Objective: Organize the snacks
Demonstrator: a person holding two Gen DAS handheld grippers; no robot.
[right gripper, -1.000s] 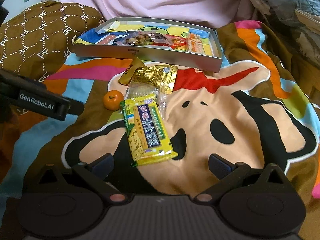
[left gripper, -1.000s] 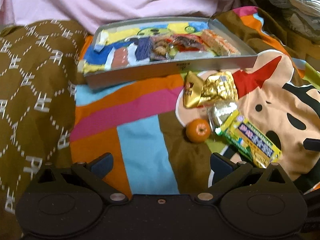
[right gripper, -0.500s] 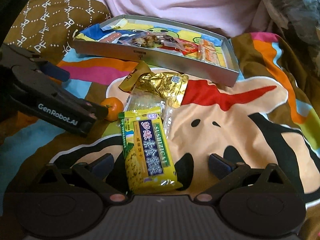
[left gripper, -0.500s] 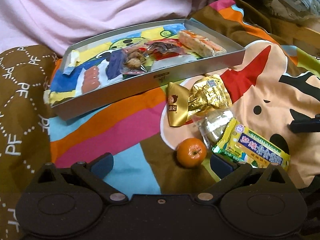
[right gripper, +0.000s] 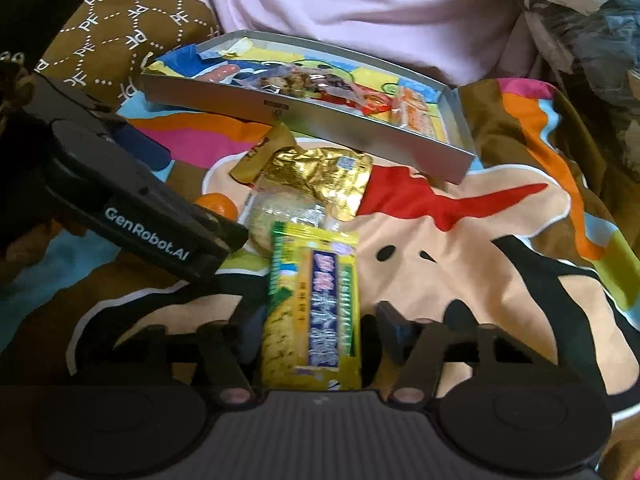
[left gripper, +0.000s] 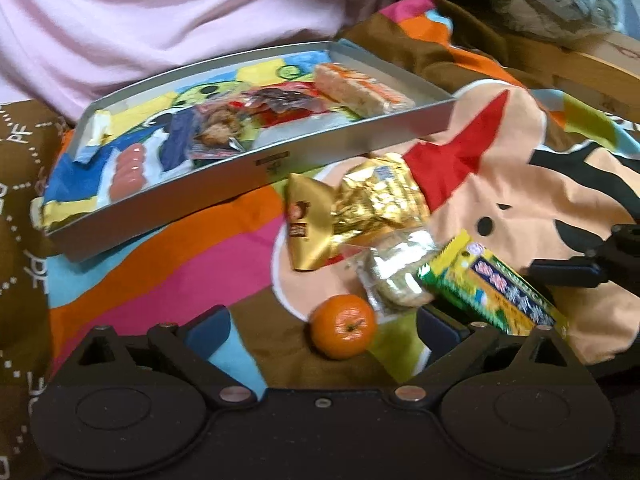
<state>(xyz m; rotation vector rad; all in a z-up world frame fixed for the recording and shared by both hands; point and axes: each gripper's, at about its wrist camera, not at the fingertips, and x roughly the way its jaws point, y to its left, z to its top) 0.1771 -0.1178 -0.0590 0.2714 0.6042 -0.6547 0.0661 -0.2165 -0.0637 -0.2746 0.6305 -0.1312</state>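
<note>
1. The right gripper (right gripper: 312, 332) has just been closing its jaws, the flat yellow-and-blue foil biscuit packet (right gripper: 312, 308) between them; contact is unclear.
2. The left gripper (left gripper: 324, 330) stands wide, a small round orange mandarin (left gripper: 343, 332) between its fingers, untouched.
3. At twelve o'clock, the shallow grey metal tray (left gripper: 256, 168) holds wrapped snacks on a colourful cartoon-print blanket (left gripper: 168, 264).

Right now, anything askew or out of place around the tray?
Yes. The grey tray sits tilted on the rumpled blanket. Four snacks lie outside it in an overlapping heap: gold packet, clear-wrapped cracker, yellow packet, plus a tangerine loose beside them.
</note>
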